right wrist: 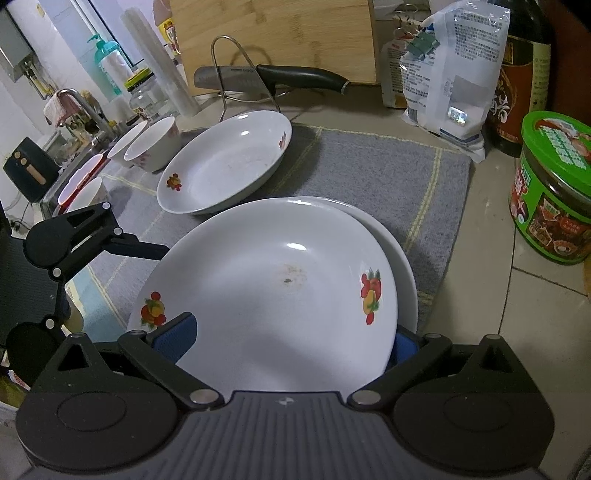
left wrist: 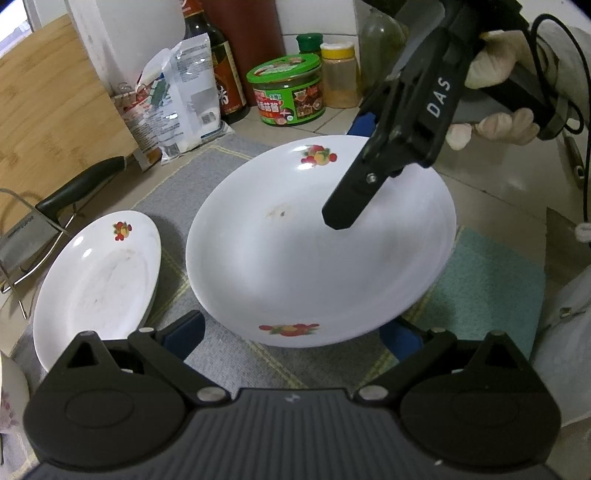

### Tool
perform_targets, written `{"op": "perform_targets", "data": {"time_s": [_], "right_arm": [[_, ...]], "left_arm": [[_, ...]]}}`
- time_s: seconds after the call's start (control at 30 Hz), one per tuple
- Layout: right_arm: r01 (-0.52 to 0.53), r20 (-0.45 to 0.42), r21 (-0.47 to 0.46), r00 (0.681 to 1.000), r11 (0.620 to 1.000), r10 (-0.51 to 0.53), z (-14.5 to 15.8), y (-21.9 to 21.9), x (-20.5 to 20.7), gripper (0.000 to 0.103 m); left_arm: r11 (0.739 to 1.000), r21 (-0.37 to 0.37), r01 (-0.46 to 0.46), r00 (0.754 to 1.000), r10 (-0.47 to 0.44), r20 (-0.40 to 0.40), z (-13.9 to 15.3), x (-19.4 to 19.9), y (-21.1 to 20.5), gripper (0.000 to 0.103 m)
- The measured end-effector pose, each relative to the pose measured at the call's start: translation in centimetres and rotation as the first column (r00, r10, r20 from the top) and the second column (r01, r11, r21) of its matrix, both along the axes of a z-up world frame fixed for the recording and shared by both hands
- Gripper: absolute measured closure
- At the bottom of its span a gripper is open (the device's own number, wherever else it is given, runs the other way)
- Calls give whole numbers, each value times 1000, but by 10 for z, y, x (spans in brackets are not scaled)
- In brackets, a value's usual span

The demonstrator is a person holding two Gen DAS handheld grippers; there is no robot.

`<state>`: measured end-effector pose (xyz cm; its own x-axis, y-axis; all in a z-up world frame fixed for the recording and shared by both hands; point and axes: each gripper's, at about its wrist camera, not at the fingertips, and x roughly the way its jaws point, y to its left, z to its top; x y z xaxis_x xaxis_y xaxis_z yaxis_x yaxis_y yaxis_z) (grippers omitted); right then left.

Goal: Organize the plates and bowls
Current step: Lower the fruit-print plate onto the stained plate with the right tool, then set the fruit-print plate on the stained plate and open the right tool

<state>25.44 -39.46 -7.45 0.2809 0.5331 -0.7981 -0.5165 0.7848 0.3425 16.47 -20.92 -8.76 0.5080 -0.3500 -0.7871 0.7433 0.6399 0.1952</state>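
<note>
A white plate with fruit prints [left wrist: 317, 251] [right wrist: 273, 291] is tilted, resting over a second white plate [right wrist: 404, 266] on the grey mat [right wrist: 369, 166]. My left gripper [left wrist: 291, 336] is open, its blue pads on either side of the plate's near rim. My right gripper [right wrist: 291, 343] [left wrist: 343, 214] also straddles the plate's rim, its blue pads wide apart; one finger lies over the plate's inside. Another fruit-print plate [left wrist: 96, 280] [right wrist: 225, 162] sits on the mat to the left. Several bowls [right wrist: 151, 144] stand beyond it.
A knife [right wrist: 273, 75] lies on a wire rack [right wrist: 229, 74] in front of a wooden board [right wrist: 273, 33]. A white bag [left wrist: 184, 96], a dark bottle [left wrist: 221, 74], a green tin [left wrist: 288, 92] and a spice jar [left wrist: 338, 74] line the back. A teal cloth [left wrist: 491, 288] lies to the right.
</note>
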Motion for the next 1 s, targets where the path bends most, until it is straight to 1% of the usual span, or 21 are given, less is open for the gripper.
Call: {"op": "perform_targets", "data": {"time_s": [0.17,0.43,0.67,0.77,0.87,1.0], "right_arm": [[3,-7,-30,1000,1000,-4,1,4,2,0],[3,-9,-35,1000,999,-3,3,3,1,0],[29,-22,-46,999,999,-30,3,5,3,0],[45,-31,-75,998,996,-47,5,9,5,0],[39,-32,-106,999,994,-43,5,13,4,0],[41,-55,-114,997,993,-47,7,13,5,0]], "left_arm": [[1000,-29,-3,1000,3,-6,4,-1,1,2],[999,-37,-4,1000,4,-6,3,-2,4,2],[999,-43,-9,1000,8,-15,1,0,4,2],[999,-45,-6,1000,6,-14,1,0,4,2],[999,-51,-7,1000,6,-15,2,-1,5,2],[998,-58,-9,1000,7,-22,1,0,6,2]]}}
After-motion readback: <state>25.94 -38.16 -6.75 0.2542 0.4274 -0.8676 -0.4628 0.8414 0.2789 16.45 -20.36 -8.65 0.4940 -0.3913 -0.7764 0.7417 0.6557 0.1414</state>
